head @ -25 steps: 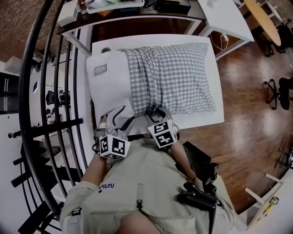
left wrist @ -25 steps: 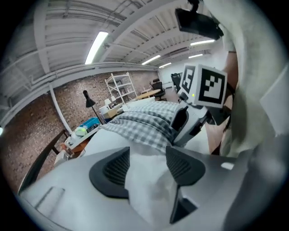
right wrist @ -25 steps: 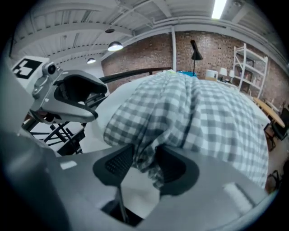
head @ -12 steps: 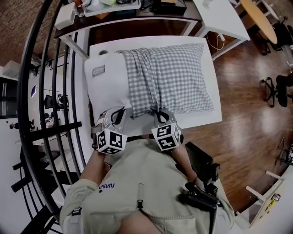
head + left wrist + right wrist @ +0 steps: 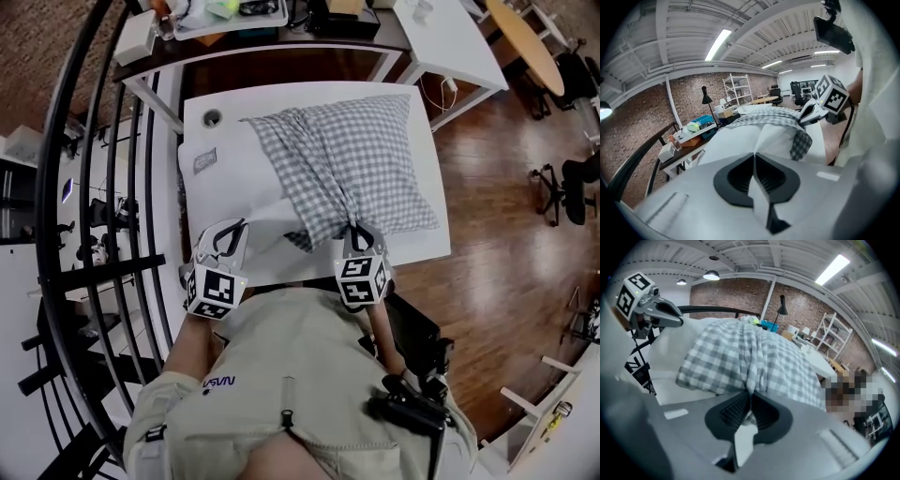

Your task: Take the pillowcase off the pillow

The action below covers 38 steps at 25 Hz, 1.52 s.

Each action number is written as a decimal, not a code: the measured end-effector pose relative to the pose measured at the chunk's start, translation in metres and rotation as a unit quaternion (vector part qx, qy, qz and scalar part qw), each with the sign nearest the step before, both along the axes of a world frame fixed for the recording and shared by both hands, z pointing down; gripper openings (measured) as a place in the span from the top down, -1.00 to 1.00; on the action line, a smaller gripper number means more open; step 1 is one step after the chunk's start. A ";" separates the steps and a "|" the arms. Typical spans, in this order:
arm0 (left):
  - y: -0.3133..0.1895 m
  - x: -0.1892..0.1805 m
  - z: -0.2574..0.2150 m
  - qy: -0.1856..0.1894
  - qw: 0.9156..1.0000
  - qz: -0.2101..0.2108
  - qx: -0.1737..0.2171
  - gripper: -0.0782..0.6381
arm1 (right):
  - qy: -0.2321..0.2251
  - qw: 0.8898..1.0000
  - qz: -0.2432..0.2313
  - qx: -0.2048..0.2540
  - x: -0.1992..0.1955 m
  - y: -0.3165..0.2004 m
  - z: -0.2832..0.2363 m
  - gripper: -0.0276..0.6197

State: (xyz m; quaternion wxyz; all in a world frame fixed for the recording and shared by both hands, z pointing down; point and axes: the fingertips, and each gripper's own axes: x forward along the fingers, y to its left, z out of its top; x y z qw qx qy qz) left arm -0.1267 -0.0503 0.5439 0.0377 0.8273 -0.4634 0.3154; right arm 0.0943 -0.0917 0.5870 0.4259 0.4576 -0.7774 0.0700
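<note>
Pillowcase point(image 5: 352, 159): grey-and-white check, covering the right part of the pillow; its near edge is bunched into a narrow neck at the right gripper.
Pillow point(image 5: 220, 178): white, bare along its left end, where a small label shows; it lies on the surface.
Surface point(image 5: 427, 239): white, largely covered by the pillow.
Left gripper point(image 5: 229, 231): 2 jaws pressed together on a fold of the pillow's white near corner.
Right gripper point(image 5: 357, 230): 2 jaws clamped on the gathered check cloth.
Spacing: both grippers sit at the surface's near edge, well apart.
Surroundings: black railing point(image 5: 103, 187) on the left, wooden floor point(image 5: 506, 206) on the right, cluttered desk point(image 5: 262, 23) beyond.
</note>
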 end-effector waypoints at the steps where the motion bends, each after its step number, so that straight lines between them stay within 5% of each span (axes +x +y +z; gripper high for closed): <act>1: 0.002 0.002 0.006 0.004 1.000 -0.001 -0.008 0.75 | -0.002 1.000 0.008 -0.008 0.005 -0.001 0.007 0.86; 10: 0.002 0.021 0.046 0.076 0.994 -0.014 -0.074 0.73 | -0.044 0.996 0.008 -0.081 0.003 -0.001 0.032 0.82; 14: 0.004 0.033 0.029 0.128 0.988 -0.012 -0.091 0.53 | -0.077 0.990 -0.018 -0.114 0.005 0.005 0.020 0.71; 19: 0.013 0.032 -0.019 0.162 0.985 -0.007 -0.060 0.43 | -0.142 0.983 -0.054 -0.103 0.001 0.004 -0.033 0.70; 25: -0.063 0.002 -0.060 0.126 0.989 -0.057 0.041 0.40 | -0.192 0.979 -0.072 -0.005 -0.033 -0.074 -0.095 0.70; 29: -0.126 -0.011 -0.070 0.105 0.989 -0.084 0.064 0.34 | -0.187 0.977 -0.101 0.034 -0.069 -0.125 -0.118 0.70; 33: -0.178 -0.013 -0.054 0.090 0.989 -0.109 0.042 0.24 | -0.178 0.975 -0.122 0.042 -0.099 -0.177 -0.125 0.65; 38: -0.210 -0.009 0.000 0.074 0.991 -0.100 -0.039 0.01 | -0.140 0.982 -0.123 0.022 -0.118 -0.221 -0.102 0.48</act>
